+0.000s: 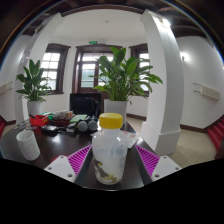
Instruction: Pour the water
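Observation:
A clear plastic bottle (110, 152) with a yellow cap stands upright between my fingers. Its base shows some yellowish bits inside. My gripper (112, 162) is shut on it, with the magenta pads (80, 156) pressing both of its sides. To the left of the fingers, a translucent plastic cup (28, 144) stands upright on the dark table (60, 140). The bottle's lower part sits over the table's near edge, and I cannot tell whether it rests on the table.
Clutter of small objects (60, 122) lies on the table beyond the cup. A dark chair (86, 104) stands behind the table. Large potted plants (122, 78) stand at the back, with a white column (162, 70) at the right.

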The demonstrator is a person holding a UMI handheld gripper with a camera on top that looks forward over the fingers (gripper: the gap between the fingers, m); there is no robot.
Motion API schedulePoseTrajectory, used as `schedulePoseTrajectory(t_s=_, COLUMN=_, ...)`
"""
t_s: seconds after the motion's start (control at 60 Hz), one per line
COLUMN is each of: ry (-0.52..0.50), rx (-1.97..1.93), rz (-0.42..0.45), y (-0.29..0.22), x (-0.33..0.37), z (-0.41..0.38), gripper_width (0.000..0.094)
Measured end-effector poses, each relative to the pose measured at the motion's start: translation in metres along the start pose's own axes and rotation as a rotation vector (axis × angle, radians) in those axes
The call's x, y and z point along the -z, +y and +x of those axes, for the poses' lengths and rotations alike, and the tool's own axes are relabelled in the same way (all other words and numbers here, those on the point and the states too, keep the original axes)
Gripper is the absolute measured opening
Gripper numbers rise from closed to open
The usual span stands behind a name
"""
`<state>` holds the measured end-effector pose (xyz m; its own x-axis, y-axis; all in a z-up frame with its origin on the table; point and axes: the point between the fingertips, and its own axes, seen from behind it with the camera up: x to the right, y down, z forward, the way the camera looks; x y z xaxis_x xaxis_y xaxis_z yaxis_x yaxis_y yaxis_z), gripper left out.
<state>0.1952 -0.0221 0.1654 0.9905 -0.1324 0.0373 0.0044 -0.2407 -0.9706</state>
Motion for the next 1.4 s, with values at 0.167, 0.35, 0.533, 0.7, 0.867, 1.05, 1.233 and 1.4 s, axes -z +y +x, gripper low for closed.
schedulePoseTrajectory(t_s=0.167, ry=-0.04, rx=-0.006, rz=0.001, y=0.005, x=-0.02, z=-0.003, gripper_width=0.0584)
schedulePoseTrajectory(t_s=0.35, ry=-0.064, rx=-0.003, rz=0.002, y=0.015, x=-0.018, z=0.017, gripper_width=0.0428)
schedulePoseTrajectory(t_s=0.533, ry=-0.049, rx=-0.003, rz=-0.004, y=0.005, x=-0.025, z=0.017, gripper_width=0.0386)
schedulePoseTrajectory(t_s=0.7, ry=-0.043, rx=0.108, rz=-0.008, y=0.003, x=-0.026, z=0.012, gripper_width=0.0385)
schedulePoseTrajectory(t_s=0.867, ry=-0.038, rx=0.539, rz=0.044, y=-0.023, x=-0.022, z=-0.014, gripper_width=0.0385)
schedulePoseTrajectory(t_s=1.05, ry=-0.045, rx=0.966, rz=0.022, y=-0.033, x=-0.042, z=-0.04, gripper_width=0.0384)
schedulePoseTrajectory(t_s=1.233, ry=-0.037, rx=1.361, rz=0.075, y=-0.033, x=-0.058, z=-0.063, gripper_width=0.0383)
schedulePoseTrajectory(t_s=1.4, ry=0.006, rx=1.743, rz=0.159, y=-0.023, x=-0.058, z=-0.059, gripper_width=0.0385)
